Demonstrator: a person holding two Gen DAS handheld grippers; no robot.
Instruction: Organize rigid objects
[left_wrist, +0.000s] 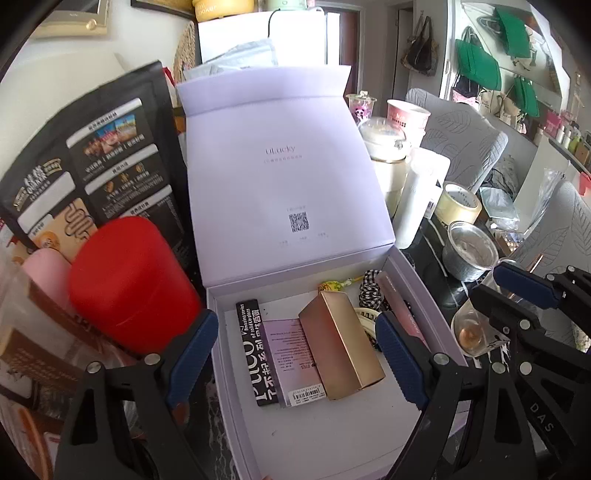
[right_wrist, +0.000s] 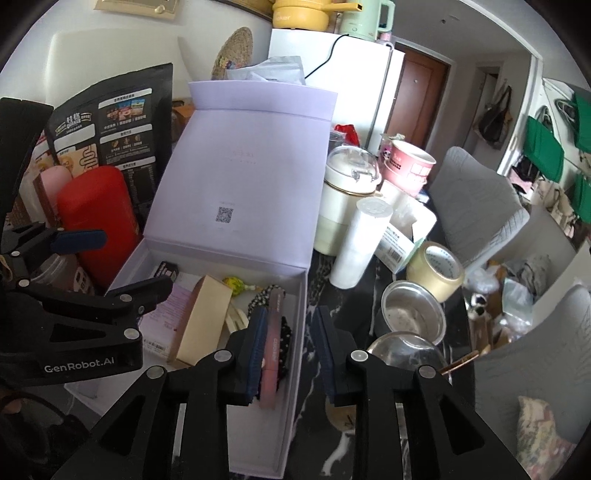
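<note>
A white box (left_wrist: 424, 295) with its lid (left_wrist: 280, 166) raised holds a gold carton (left_wrist: 340, 347), a black carton (left_wrist: 255, 354), a pale pink card (left_wrist: 291, 362), a slim pink case (left_wrist: 399, 302) and small bits at the back. My left gripper (left_wrist: 295, 358) hangs open above the box, its fingers either side of the gold carton without touching it. In the right wrist view my right gripper (right_wrist: 290, 350) is narrowly open over the box's right wall (right_wrist: 299, 332). The slim pink case (right_wrist: 273, 350) lies beside its left pad, not pinched. The left gripper (right_wrist: 122, 264) shows at the left.
A red canister (left_wrist: 129, 284) and a black bag (left_wrist: 92, 147) stand left of the box. To its right are a steel bowl (right_wrist: 410, 314), a glass bowl (right_wrist: 402, 347), a tape roll (right_wrist: 436, 269), a white cylinder (right_wrist: 362, 243) and a lidded pot (right_wrist: 347, 199). Grey chairs (right_wrist: 476, 199) crowd the right.
</note>
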